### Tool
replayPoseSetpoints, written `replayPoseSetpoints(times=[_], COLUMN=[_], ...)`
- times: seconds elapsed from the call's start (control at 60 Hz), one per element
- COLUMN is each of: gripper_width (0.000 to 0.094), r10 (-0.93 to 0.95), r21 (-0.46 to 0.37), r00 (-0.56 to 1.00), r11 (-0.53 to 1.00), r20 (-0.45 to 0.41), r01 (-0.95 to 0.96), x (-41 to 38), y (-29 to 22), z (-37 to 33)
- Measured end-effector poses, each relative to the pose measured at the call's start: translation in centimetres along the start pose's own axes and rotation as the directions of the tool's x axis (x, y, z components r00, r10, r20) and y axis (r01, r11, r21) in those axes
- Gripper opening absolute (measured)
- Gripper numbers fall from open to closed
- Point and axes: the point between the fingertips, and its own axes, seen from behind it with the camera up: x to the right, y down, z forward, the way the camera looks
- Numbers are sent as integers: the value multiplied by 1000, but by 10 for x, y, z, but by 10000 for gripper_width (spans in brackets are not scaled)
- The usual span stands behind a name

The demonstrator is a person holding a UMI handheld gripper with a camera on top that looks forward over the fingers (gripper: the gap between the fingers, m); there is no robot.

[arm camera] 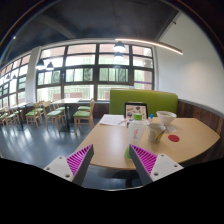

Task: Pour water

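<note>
My gripper (112,160) is open and empty, its two fingers with magenta pads (79,160) held apart over the near edge of a round wooden table (110,142). Beyond the right finger, a white cup (156,131) stands on the table, and behind it a white bowl or pitcher-like vessel (166,117). A small green thing (153,141) lies by the cup's base. A small red object (174,138) lies to the right of the cup. Nothing stands between the fingers.
A tablet or picture stand (136,111) and papers (110,120) lie at the table's far side. A green bench back (143,99) stands behind. Tables and wooden chairs (84,116) fill the room's left, under large windows (95,72).
</note>
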Motion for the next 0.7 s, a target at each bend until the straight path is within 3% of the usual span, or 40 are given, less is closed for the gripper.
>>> replayPoseSetpoints(times=[0.2,0.55,0.7], gripper_width=[826,822,785], r10=[-13,7,-1], r21=[-38,-110,-102], r00=[997,991,986], r11=[999,994,995], r20=[-69,-132,-165], r01=[11,-22,-16], x=[33,92,106], y=[5,24,20], z=[19,111,159])
